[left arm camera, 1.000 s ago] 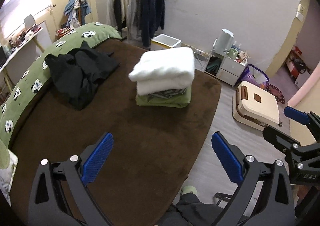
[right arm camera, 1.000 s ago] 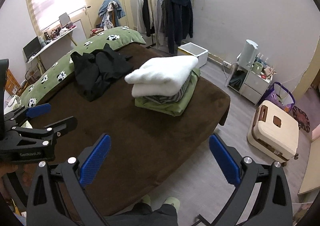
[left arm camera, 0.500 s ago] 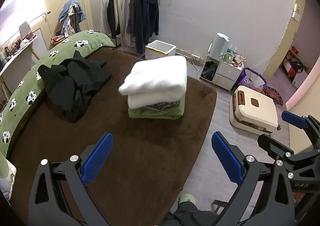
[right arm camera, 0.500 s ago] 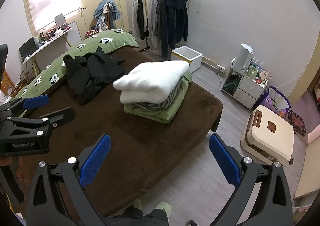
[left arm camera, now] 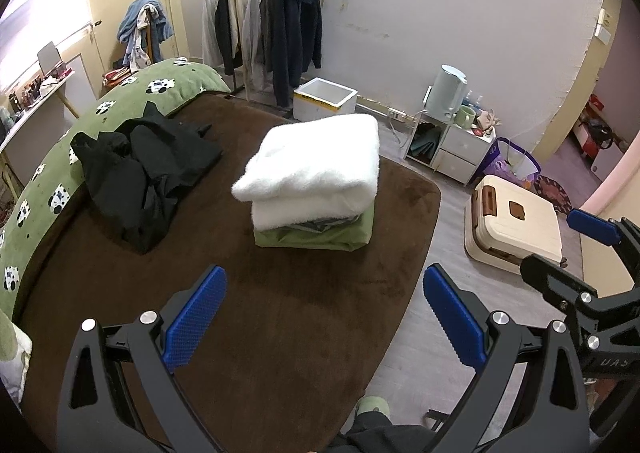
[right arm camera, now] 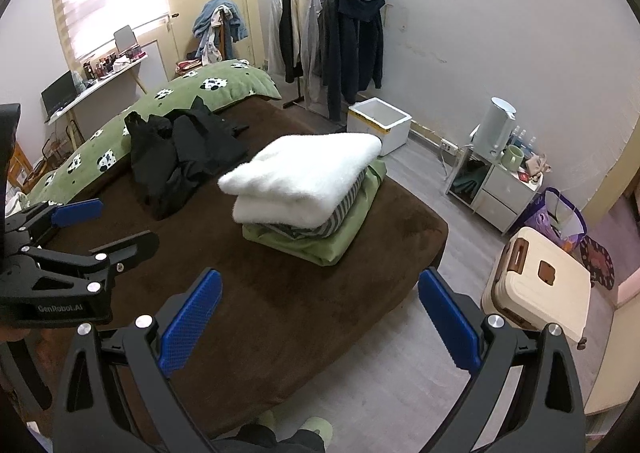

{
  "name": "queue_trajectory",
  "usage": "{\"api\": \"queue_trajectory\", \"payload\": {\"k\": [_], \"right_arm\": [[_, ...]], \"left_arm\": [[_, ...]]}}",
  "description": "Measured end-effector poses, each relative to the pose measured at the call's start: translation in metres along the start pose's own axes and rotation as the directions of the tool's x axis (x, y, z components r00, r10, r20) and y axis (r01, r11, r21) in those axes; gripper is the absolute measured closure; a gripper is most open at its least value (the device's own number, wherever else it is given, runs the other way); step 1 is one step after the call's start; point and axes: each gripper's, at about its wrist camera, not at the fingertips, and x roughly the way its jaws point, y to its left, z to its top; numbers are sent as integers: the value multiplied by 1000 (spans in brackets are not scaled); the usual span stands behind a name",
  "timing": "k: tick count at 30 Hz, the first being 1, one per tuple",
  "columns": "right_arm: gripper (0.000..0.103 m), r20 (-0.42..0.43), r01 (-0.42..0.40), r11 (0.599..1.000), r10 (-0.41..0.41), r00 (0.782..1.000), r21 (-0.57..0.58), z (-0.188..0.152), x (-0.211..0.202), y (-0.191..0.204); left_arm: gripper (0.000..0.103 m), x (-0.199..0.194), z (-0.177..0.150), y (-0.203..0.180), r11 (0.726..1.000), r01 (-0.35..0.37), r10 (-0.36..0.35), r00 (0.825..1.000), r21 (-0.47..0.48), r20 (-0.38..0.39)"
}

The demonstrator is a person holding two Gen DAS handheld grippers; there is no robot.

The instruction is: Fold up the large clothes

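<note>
The unfolded black garment (left arm camera: 146, 173) lies crumpled on the far left of your brown bed cover (left arm camera: 280, 313), its upper edge lapping onto the green panda-print quilt (left arm camera: 48, 189). Its long axis runs from the quilt toward the near edge of the bed, though the heap is too bunched to tell collar from hem. Just beside it, apart from it, stands the folded stack (left arm camera: 316, 181): a white fleece piece on top, a striped layer under it, a green one at the bottom.

Your left gripper (left arm camera: 324, 317) hangs above the near part of the bed with its blue pads spread wide and nothing between them. Your right gripper (right arm camera: 320, 317) is likewise released and empty, over the bed's corner.

Only the right wrist view shows the striped layer's edge clearly, and the window with the desk (right arm camera: 96, 85) beneath it. It also catches the left gripper's side, lettered "GenRobot.AI". The left wrist view shows the right gripper's body with partial lettering, "UAS".

Beyond the bed stand a clothes rack (left arm camera: 264, 21), a white foam box (left arm camera: 325, 99) and a cream suitcase (left arm camera: 516, 225) on the floor.
</note>
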Motion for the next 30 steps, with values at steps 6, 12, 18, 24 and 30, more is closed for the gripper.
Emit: {"api": "queue_trajectory", "payload": {"k": [6, 12, 18, 24, 30], "right_arm": [[6, -8, -7, 1000, 7, 1000, -14, 8, 9, -4], [6, -8, -9, 1000, 9, 1000, -10, 7, 9, -5], [6, -14, -10, 1000, 10, 1000, -16, 7, 12, -4], [6, -17, -10, 1000, 10, 1000, -15, 5, 13, -2], [6, -19, -10, 1000, 9, 1000, -15, 4, 15, -1]], "left_arm": [[7, 8, 6, 0, 1000, -4, 4, 1000, -11, -13], [7, 10, 8, -2, 1000, -6, 6, 1000, -8, -17], [7, 12, 8, -3, 1000, -12, 12, 1000, 1, -21], [7, 13, 7, -3, 1000, -17, 17, 1000, -8, -18], [7, 14, 5, -3, 1000, -19, 19, 1000, -12, -22]]}}
